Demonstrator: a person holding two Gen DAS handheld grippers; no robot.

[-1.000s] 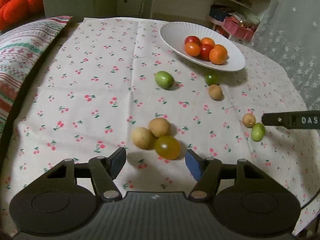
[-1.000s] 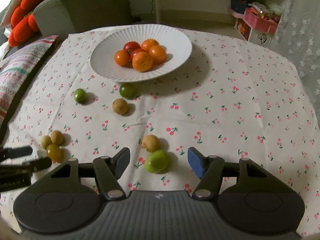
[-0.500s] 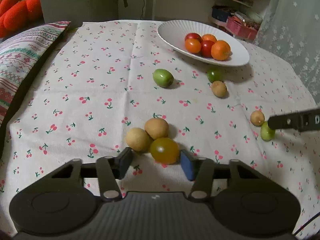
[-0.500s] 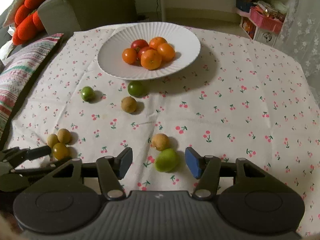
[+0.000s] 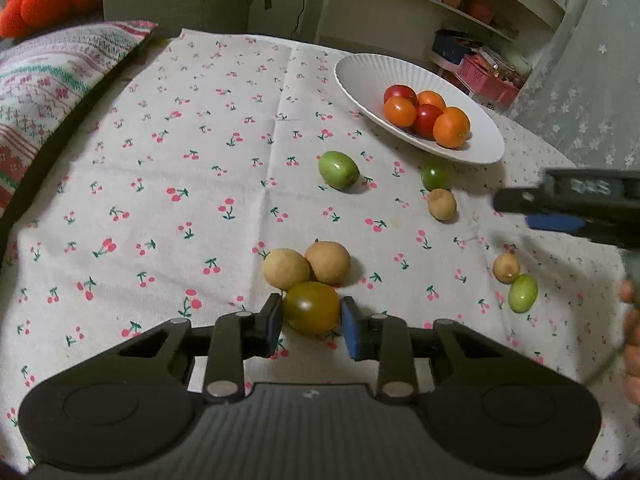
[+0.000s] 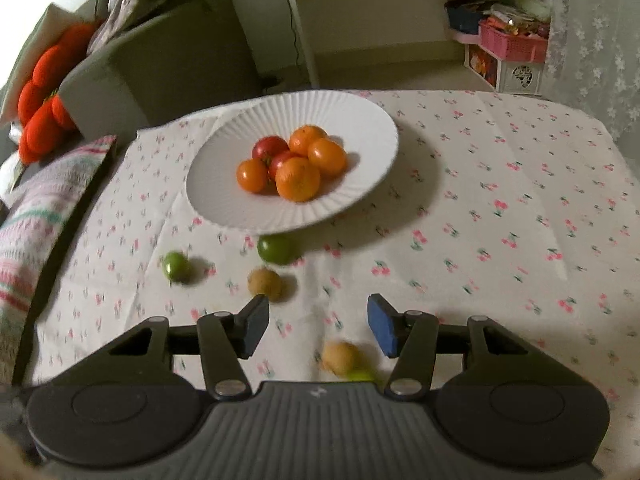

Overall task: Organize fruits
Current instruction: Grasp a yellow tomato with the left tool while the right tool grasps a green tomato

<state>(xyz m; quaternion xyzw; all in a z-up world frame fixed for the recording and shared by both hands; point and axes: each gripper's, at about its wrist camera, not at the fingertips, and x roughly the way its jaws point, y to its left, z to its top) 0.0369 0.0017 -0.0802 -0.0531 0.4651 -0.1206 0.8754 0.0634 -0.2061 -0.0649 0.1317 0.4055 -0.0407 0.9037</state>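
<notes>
My left gripper (image 5: 311, 322) is closing on an olive-yellow tomato (image 5: 312, 306) on the cherry-print cloth, and both pads touch its sides. Two tan fruits (image 5: 286, 269) (image 5: 328, 262) lie just beyond it. My right gripper (image 6: 316, 320) stands open with only cloth between its fingers. A tan fruit (image 6: 340, 358) and a green one (image 6: 360, 376) lie low by its base. The white plate (image 6: 224, 200) holds orange and red fruits (image 6: 298, 178). The left wrist view shows the right gripper (image 5: 532, 214) hovering above that tan and green pair (image 5: 506, 267) (image 5: 523, 293).
Loose on the cloth are two green fruits (image 5: 338, 170) (image 5: 435, 176) and a tan one (image 5: 442, 204) in front of the plate (image 5: 360, 76). A striped cushion (image 5: 48, 92) borders the left edge. A person's fingers (image 5: 630, 320) show at the right edge.
The left jaws have narrowed from wide apart until they meet the olive-yellow tomato. The right gripper has moved forward, so the tan and green pair now sits back by its base.
</notes>
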